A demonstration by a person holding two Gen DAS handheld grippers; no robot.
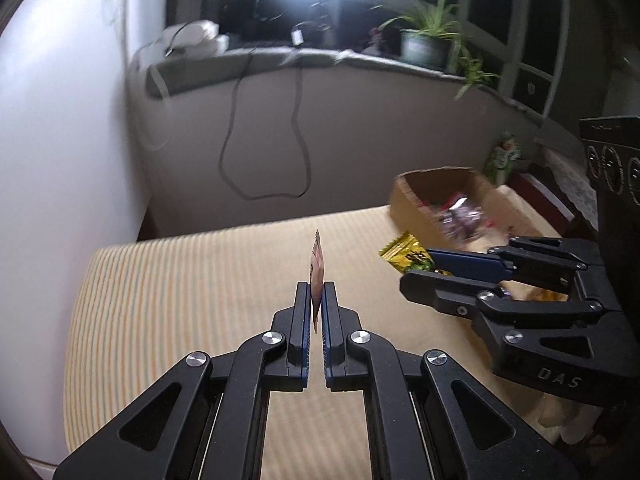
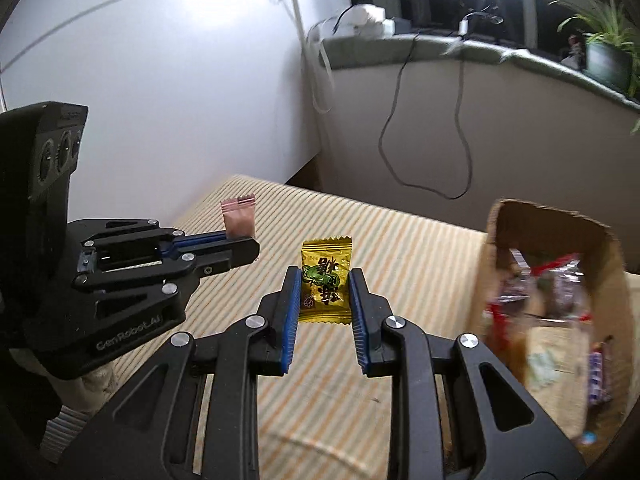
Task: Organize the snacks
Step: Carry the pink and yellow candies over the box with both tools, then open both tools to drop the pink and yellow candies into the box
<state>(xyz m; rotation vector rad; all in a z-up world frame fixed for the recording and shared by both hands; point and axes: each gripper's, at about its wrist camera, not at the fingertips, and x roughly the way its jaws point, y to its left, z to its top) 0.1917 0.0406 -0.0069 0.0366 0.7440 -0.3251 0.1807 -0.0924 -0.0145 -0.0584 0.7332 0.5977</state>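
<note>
Black linkage arms w/ ribbed blue pads fill the bottom of both views; in the right-wrist view the right gripper is clenched on a yellow candy packet, pinched by its two side edges at mid-height, crimped top seam standing clear above the pads; it is held up off the striped cloth, centre of frame. In the left-wrist view the left gripper is clamped nearly flat on a pink sachet, seen edge-on, its serrated top poking up just above the pads at centre frame; the same sachet shows face-on at centre left of the right-wrist view.

Handling, as judged: both packets look very light; film wrappers are glossy, so likely slippery; thin and floppy at the seams, firmer where the contents sit; best taken across the body, not by the crimps; little squeeze is needed, contents could be crushed.

A cardboard box, matte brown w/ ragged cut rim, open-topped, stands at right of the right-wrist view; crinkly foil and clear wrappers are heaped inside (blurred, kinds cannot be told); probably the drop spot. Cloth is soft, ribbed, cream w/ fine stripes.
</note>
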